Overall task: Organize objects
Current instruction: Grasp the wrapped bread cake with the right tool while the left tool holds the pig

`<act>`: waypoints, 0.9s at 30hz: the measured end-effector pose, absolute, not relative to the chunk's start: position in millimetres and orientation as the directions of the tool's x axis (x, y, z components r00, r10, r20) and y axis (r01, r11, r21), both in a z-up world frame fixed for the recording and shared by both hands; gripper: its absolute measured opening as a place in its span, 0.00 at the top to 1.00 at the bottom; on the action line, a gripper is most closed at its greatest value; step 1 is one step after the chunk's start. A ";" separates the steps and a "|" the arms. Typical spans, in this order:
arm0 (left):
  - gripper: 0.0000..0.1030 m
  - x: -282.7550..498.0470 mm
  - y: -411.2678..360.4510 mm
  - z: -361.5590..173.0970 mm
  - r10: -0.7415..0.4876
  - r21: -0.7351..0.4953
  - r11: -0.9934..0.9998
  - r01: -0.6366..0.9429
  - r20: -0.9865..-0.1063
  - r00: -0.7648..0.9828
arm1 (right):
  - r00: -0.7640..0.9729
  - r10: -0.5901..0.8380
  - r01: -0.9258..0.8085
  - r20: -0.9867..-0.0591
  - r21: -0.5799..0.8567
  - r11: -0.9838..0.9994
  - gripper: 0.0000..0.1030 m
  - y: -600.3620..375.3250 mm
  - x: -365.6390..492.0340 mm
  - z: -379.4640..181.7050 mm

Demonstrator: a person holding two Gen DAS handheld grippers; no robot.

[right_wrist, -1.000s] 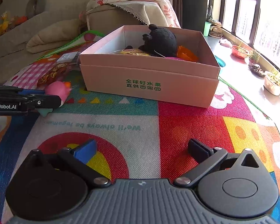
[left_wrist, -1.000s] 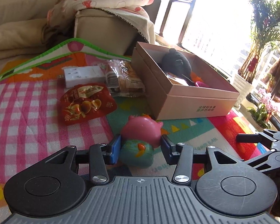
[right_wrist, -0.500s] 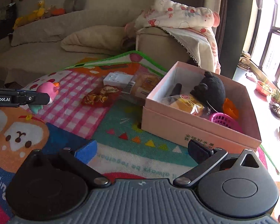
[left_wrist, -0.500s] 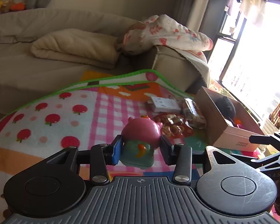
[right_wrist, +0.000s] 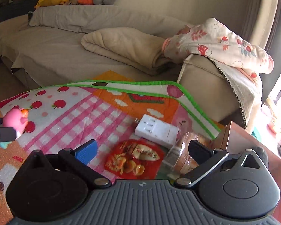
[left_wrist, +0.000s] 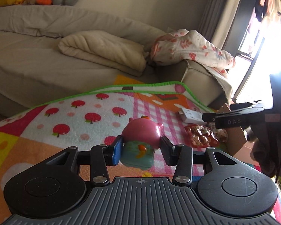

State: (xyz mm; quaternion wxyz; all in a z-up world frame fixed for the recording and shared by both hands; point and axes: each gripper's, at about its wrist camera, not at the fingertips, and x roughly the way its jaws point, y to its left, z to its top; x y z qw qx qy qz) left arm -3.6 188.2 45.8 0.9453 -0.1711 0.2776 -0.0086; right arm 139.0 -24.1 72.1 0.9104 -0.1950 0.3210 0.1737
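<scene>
Toy: pink-and-teal toy (left_wrist: 140, 146) sits pinched between the pads of the left claw (left_wrist: 140, 150), lifted clear of the play mat (left_wrist: 46, 144); its face is turned away, and in the right wrist view only its pink head shows at the left edge, the rest cut off.
Left claw: closed part-way onto the toy, both pads pressing its sides.
Right claw: right claw (right_wrist: 142, 150) stands wide open with nothing between its fingers, hanging above the red snack packet (right_wrist: 134, 159).
Snack packet: lies flat on the mat; its lower edge is hidden by the claw body.
White charger: white charger (right_wrist: 156, 131) lies just beyond the packet, near the mat's green border.
Clear wrapped package: clear wrapped package (right_wrist: 185, 153) beside the packet is blurred and partly behind the right finger; contents hard to make out.
Box: box (right_wrist: 252, 142) appears only as a brown corner at right; its inside cannot be seen.
Sofa: sofa (right_wrist: 56, 52) carries a folded beige blanket (right_wrist: 125, 46).
</scene>
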 end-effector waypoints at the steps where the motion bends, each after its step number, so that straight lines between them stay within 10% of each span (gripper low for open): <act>1: 0.54 -3.1 189.8 45.1 -0.115 -0.334 0.939 -0.078 -0.521 0.845 | 0.742 0.160 -0.421 -0.651 -0.266 0.867 0.00 -23.5 151.9 73.1; 11: 0.54 3.5 185.1 34.5 -0.180 -0.387 0.921 -0.049 -0.532 0.827 | 0.594 -0.034 -0.194 -0.803 -0.185 0.963 0.72 -59.1 254.6 49.7; 24: 0.53 7.6 148.6 31.7 -0.266 -0.393 0.919 0.028 -0.566 0.780 | 0.546 0.183 -0.434 -0.818 -0.089 0.896 0.68 -100.6 63.1 53.7; 27: 0.53 5.5 133.7 33.4 -0.293 -0.385 0.921 0.065 -0.572 0.766 | 0.604 0.183 -0.406 -0.776 -0.102 0.908 0.20 -124.6 23.0 63.4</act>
